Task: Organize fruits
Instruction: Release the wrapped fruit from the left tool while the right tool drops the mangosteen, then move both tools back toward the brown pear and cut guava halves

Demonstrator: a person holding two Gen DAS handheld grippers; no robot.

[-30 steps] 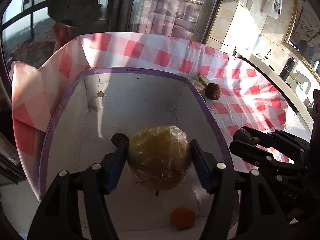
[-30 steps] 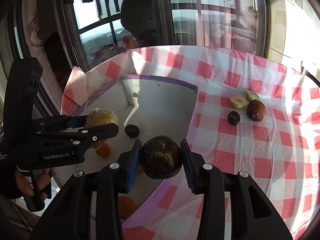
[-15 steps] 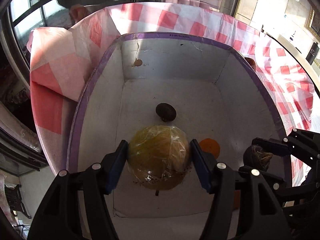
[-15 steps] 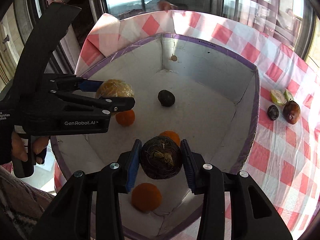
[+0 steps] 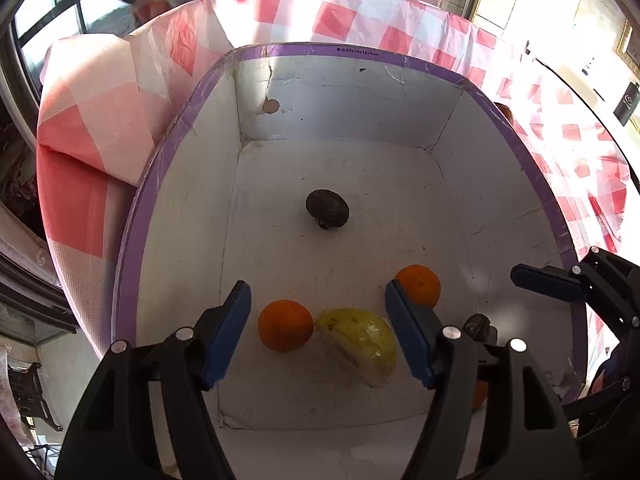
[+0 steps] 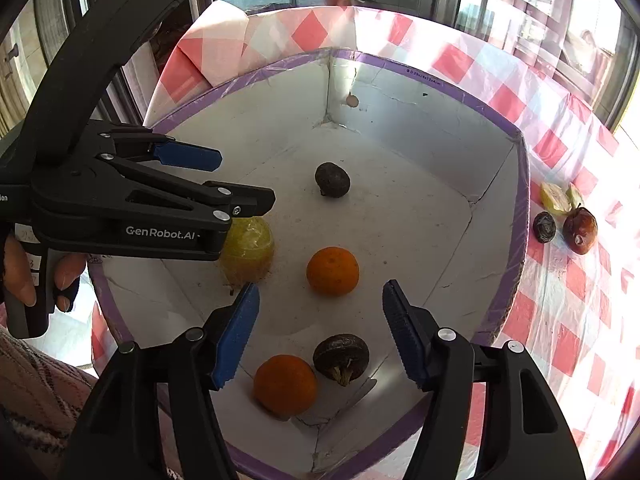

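One white box (image 5: 500, 184) on red-checked tablecloth (image 6: 568, 148), windows behind.

White cardboard box (image 6: 440, 152) with purple-taped rim; red-and-white checked tablecloth (image 6: 568, 280); round orange fruit (image 6: 332, 271); plastic-wrapped yellow fruit (image 5: 362, 344); blue-padded black grippers (image 6: 320, 332)

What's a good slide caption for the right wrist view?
Open right tool above a white, purple-rimmed cardboard box holding two oranges, two dark fruits and a wrapped yellow fruit.
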